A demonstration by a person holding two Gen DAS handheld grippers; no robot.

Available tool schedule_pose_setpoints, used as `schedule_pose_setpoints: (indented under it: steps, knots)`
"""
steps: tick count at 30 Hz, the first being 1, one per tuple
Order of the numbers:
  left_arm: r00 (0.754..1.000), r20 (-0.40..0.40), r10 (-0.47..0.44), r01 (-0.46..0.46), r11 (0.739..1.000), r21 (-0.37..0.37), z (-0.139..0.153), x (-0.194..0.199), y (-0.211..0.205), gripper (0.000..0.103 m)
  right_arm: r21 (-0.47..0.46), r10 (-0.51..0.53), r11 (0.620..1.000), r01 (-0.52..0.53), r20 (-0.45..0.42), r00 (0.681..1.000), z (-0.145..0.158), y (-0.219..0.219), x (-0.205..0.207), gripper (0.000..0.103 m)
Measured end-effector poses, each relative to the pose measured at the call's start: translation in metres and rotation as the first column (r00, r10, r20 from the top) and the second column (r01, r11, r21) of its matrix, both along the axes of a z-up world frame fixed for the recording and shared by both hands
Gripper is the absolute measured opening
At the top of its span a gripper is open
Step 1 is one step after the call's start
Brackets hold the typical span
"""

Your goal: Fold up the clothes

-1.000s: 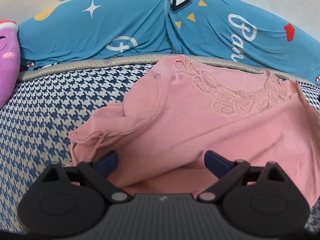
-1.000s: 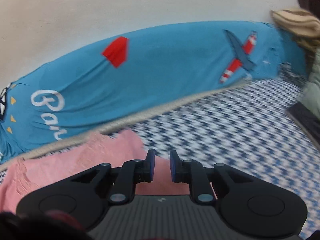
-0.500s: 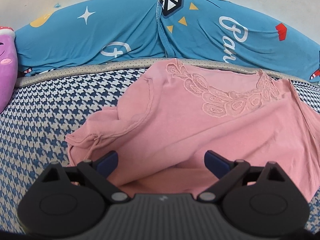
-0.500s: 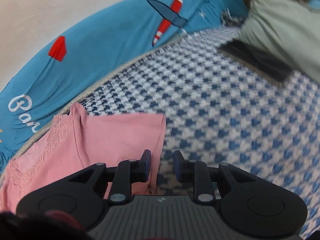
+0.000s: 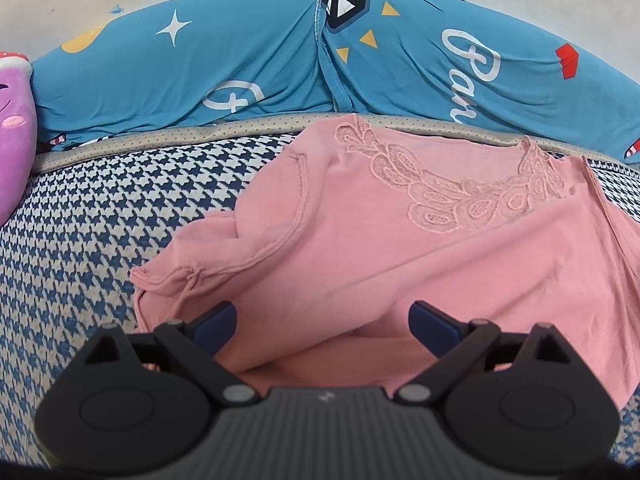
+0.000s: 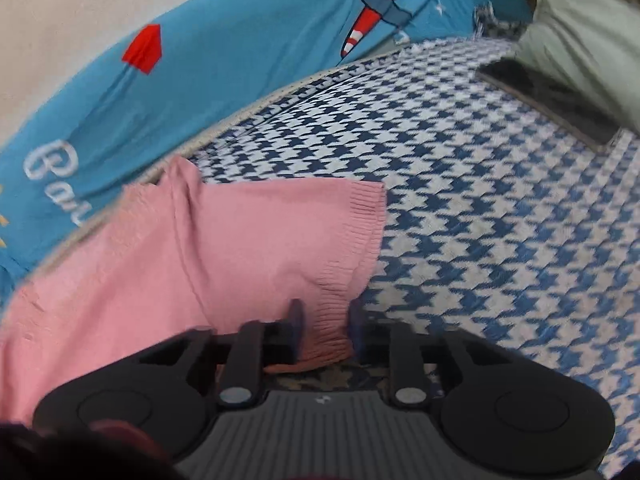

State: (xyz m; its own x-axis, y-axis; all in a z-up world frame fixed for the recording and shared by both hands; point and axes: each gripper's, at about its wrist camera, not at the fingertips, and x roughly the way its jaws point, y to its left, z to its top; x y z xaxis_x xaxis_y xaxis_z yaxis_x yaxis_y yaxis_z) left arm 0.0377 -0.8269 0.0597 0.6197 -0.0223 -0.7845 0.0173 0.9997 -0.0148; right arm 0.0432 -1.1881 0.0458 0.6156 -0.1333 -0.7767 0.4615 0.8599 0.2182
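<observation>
Left wrist view had one pink top (image 5: 400, 240) spread on the houndstooth bed cover (image 5: 100, 208), lace neckline (image 5: 460, 192) at the far end, right up against the one long blue printed bolster (image 5: 240, 68) along the wall. One sleeve (image 5: 192, 256) of the top was bunched up on the side nearer the purple plush (image 5: 14, 128), which I counted as a single toy, sitting at that same end of the bolster. The left gripper (image 5: 322, 320) had its two blue-tipped fingers spread wide apart, hovering over the near part of the top with nothing clamped between them. A fold of pink fabric sat in the gap, but neither finger looked like it was pressing on it.

Over on the right wrist view, bit blurry, the right gripper (image 6: 323, 320) had its two fingers much closer together, with the ribbed cuff (image 6: 332, 300) of the top's other sleeve sitting between them. Couldn't honestly tell if the pads were pinching the cuff or just bracketing it, since a sliver of gap showed on each side. That sleeve lay flat on the bed cover, pointing away from the bolster. Further along the bolster's far end there was one dark flat thing (image 6: 548, 104) on the cover and one pale grey-green cushion (image 6: 588, 28) beside it.
</observation>
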Motion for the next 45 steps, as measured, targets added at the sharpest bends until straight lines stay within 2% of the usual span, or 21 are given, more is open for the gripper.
schedule_pose_setpoints:
  steps: [2,5,17,21,25,28,35,40,45]
  knots:
    - [1.0,0.0,-0.005,0.005,1.0,0.006,0.0,0.0,0.0,0.097,0.001,0.006,1.0,-0.006,0.01,1.0,0.0,0.001,0.001,0.009]
    - [1.0,-0.001,-0.006,0.006,1.0,0.009,0.001,0.0,0.002,0.097,-0.015,-0.024,1.0,0.024,0.014,1.0,0.002,0.003,0.0,0.006]
    - [0.999,0.009,0.031,-0.031,0.999,-0.01,0.008,0.001,0.015,0.097,-0.124,-0.198,0.971,0.205,0.069,0.978,0.024,-0.024,-0.007,0.006]
    - [0.998,0.031,0.062,-0.062,0.998,-0.013,0.016,0.004,0.027,0.097,-0.097,-0.197,0.974,0.206,0.097,0.976,0.035,-0.024,-0.014,0.007]
    - [0.99,0.055,0.132,-0.13,0.99,-0.046,0.025,0.007,0.058,0.097,-0.071,-0.196,0.976,0.206,0.125,0.973,0.046,-0.024,-0.021,0.008]
    - [0.982,0.06,0.181,-0.178,0.982,-0.061,0.028,0.009,0.083,0.097,-0.092,-0.172,0.979,0.183,0.113,0.979,0.055,-0.01,-0.029,0.008]
    - [0.962,0.03,0.273,-0.27,0.96,-0.076,0.021,0.009,0.128,0.097,-0.04,-0.05,0.998,0.055,0.12,0.992,0.066,0.035,-0.048,0.013]
    - [0.96,-0.012,0.28,-0.28,0.954,-0.107,0.011,0.007,0.142,0.097,-0.058,0.046,0.998,-0.04,0.109,0.993,0.066,0.07,-0.053,0.014]
    - [0.964,-0.046,0.262,-0.266,0.944,-0.196,0.005,0.01,0.146,0.097,-0.055,0.116,0.992,-0.11,0.105,0.988,0.063,0.097,-0.053,0.015]
